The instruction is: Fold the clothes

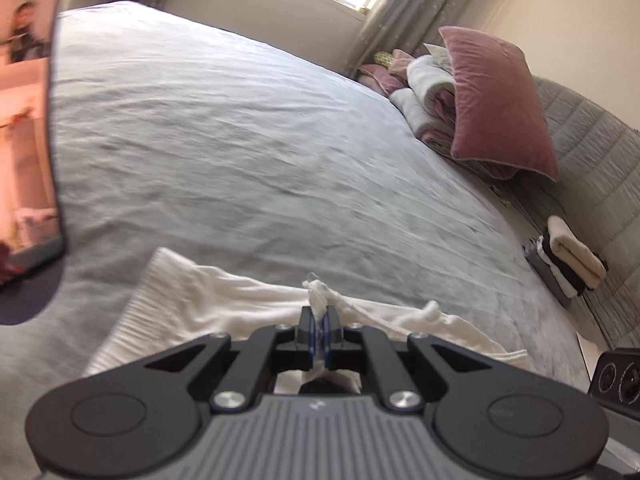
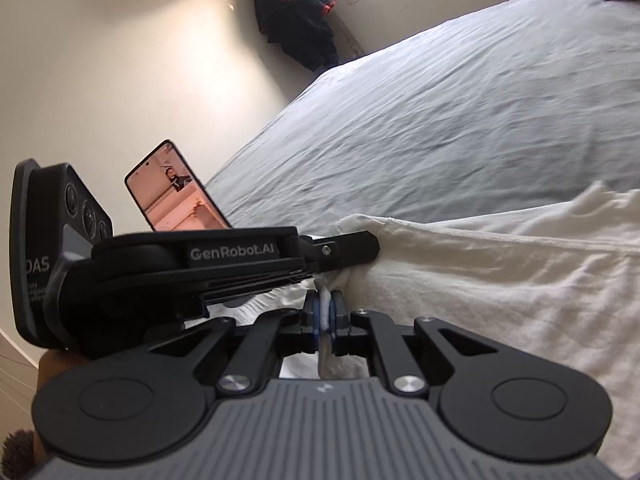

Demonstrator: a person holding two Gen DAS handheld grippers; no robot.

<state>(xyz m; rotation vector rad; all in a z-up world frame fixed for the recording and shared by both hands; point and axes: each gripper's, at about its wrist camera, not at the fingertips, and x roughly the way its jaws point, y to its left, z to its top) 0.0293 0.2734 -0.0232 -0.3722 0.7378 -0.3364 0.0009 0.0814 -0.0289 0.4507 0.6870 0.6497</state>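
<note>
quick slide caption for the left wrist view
Left gripper shut on a pinch of the white garment, lying on the grey bed, pink pillow beyond.

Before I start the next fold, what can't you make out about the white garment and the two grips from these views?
- White garment: its near part is hidden under the left gripper body in the left wrist view; in the right wrist view it runs off the right edge, so its type and full shape are unclear.
- Right gripper: only a pinch of cloth shows between the pads; how deep it sits is hidden.
- Folded stack: too small to count.
</note>
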